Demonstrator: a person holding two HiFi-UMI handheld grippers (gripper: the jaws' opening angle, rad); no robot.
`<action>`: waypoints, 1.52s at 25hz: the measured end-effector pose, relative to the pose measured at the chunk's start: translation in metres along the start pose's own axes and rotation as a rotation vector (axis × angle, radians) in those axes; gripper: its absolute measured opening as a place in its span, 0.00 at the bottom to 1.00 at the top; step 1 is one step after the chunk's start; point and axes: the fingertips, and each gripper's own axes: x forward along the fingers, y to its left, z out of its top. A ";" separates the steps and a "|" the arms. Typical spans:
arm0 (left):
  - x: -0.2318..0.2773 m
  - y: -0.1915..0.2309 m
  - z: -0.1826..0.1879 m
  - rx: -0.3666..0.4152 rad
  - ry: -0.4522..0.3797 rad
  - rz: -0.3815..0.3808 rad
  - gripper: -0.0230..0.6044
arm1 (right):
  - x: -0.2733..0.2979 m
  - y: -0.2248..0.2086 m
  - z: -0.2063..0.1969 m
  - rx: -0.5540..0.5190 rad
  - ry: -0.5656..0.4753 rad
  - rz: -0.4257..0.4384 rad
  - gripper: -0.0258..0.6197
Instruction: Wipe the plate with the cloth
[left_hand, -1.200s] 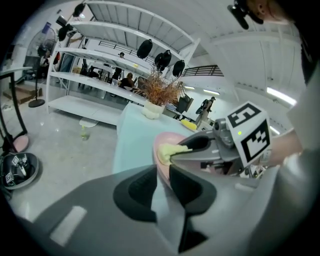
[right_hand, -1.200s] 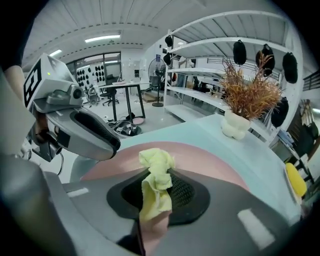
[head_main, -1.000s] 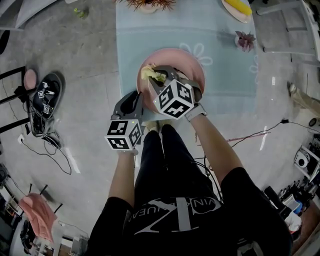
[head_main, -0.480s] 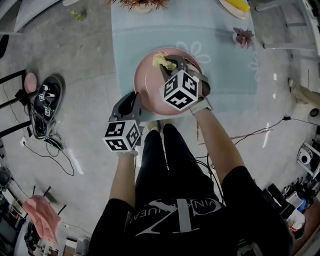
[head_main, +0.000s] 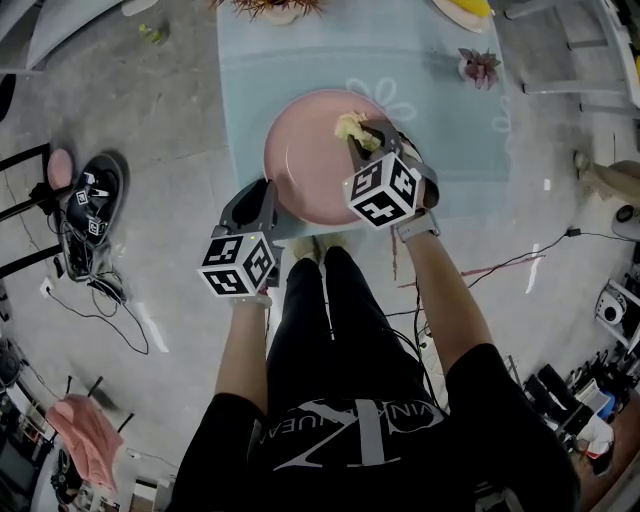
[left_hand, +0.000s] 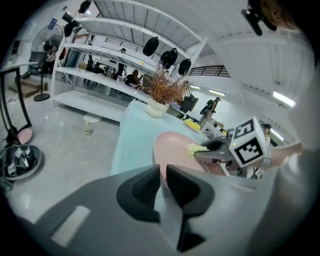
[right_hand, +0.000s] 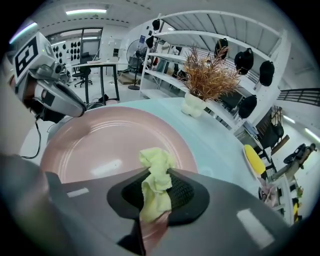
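Tabletop (head_main: 300, 60), pale blue, carries round pink plate (head_main: 310, 165) near its front edge. Left gripper (head_main: 263, 197): jaws closed narrow on rim at 7 o'clock, likely steadying it. Right gripper (head_main: 362, 140) pinches crumpled yellow cloth (head_main: 349, 126), down at plate's 2 o'clock for wiping.

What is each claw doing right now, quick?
Left claw: closed on the rim of the pink plate.
Right claw: closed on the yellow cloth.
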 end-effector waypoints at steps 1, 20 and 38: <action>0.000 0.000 0.000 -0.003 -0.002 0.000 0.04 | -0.002 0.001 -0.004 0.011 0.006 0.003 0.17; 0.000 0.000 0.000 -0.030 -0.008 0.009 0.04 | -0.045 0.062 -0.044 0.187 0.094 0.206 0.17; 0.000 0.002 -0.001 -0.078 -0.017 0.021 0.04 | -0.045 0.136 0.001 0.088 0.078 0.470 0.17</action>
